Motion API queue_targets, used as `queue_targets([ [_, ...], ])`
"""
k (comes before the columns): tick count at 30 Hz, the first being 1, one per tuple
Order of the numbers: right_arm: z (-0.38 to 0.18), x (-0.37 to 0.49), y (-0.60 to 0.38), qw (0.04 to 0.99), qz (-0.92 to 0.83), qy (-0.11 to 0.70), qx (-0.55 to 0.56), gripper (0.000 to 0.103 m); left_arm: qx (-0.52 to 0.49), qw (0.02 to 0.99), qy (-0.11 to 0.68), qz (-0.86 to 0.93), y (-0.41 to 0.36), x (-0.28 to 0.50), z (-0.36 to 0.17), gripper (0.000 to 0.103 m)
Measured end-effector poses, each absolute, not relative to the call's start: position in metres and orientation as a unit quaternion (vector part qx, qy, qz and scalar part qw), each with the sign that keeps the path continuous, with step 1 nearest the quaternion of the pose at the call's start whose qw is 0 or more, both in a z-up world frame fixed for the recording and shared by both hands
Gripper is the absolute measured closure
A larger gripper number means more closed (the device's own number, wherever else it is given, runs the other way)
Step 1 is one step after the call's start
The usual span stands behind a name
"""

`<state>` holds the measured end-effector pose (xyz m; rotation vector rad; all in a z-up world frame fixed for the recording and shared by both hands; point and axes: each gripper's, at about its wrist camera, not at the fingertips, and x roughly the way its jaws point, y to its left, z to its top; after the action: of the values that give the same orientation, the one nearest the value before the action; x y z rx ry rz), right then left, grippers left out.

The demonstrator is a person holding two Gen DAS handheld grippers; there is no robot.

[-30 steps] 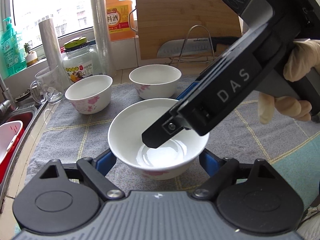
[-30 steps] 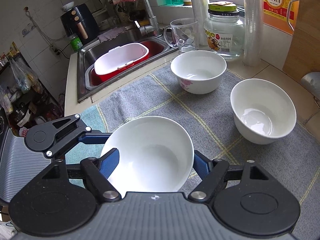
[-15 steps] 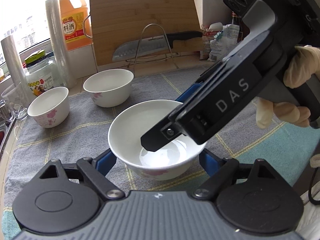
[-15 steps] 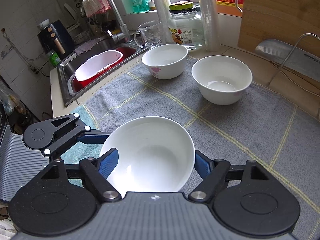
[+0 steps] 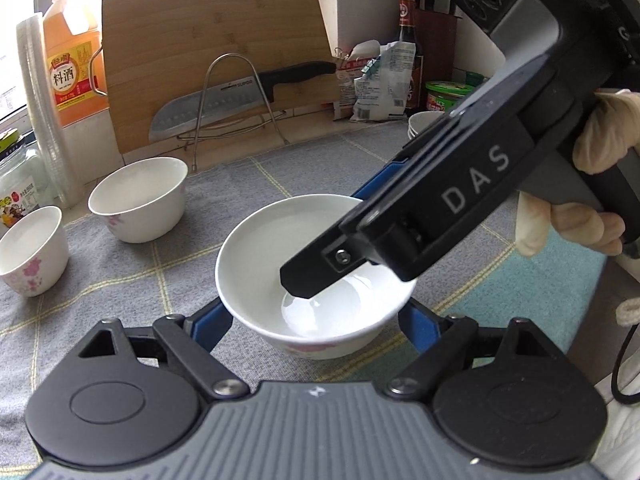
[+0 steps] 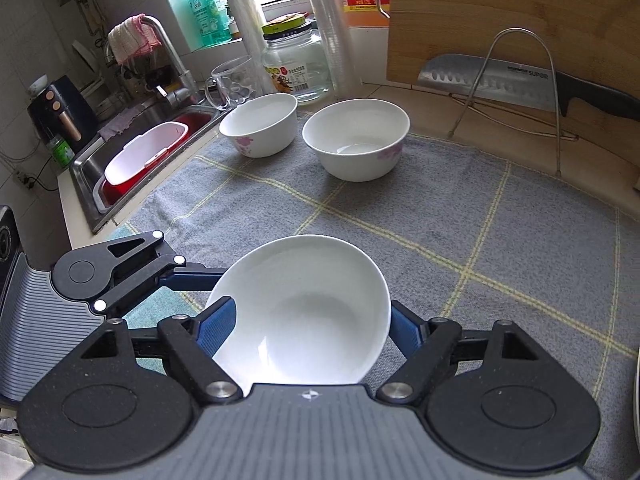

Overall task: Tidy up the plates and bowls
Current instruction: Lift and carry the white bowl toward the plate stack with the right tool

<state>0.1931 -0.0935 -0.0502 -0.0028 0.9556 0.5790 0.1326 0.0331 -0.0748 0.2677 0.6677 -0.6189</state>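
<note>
Going left to right on the grey mat (image 6: 500,240): a small bowl (image 6: 260,124) sits nearest the sink (image 6: 132,160), a bigger bowl (image 6: 356,138) is just beside it, and both stand loose and unstacked. Then, well apart and closer in, there's the near bowl (image 5: 316,280) that both tools are on.

The left gripper (image 5: 316,320) has its blue fingers against the outside of the near bowl on both sides, so I'd call that a clamp on it. The right gripper (image 6: 308,328) is also around it, one finger inside the rim and one outside, and its jaws are opening, so I'd guess it's letting go. I can't tell if the bowl is resting on the mat or held just above it.

Far right in the left view there's what looks like a stack of bowls (image 5: 424,124) by the bags. So not far along, I'd say: three bowls to sort, and no plates that I can see.

The near bowl is plain glossy white inside, pink flowers outside, looks empty.
</note>
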Motion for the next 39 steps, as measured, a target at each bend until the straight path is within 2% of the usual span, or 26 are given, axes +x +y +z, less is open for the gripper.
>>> queue_targets([
  [26, -0.064, 0.19, -0.109, 0.849, 0.246, 0.467, 0.012, 0.016, 0.134, 0.877, 0.331, -0.321, 0.021, 0.137, -0.086, 0.014],
  [30, -0.065, 0.19, -0.109, 0.849, 0.248, 0.467, 0.012, 0.013, 0.135, 0.877, 0.329, -0.321, 0.02, 0.136, -0.086, 0.013],
  [34, -0.066, 0.19, -0.107, 0.846, 0.253, 0.47, 0.018, 0.005, 0.117, 0.874, 0.335, -0.331, 0.023, 0.135, -0.087, 0.007],
  [39, -0.066, 0.189, -0.103, 0.849, 0.247, 0.467, 0.001, 0.001, 0.098, 0.878, 0.341, -0.322, 0.03, 0.133, -0.087, 0.005],
])
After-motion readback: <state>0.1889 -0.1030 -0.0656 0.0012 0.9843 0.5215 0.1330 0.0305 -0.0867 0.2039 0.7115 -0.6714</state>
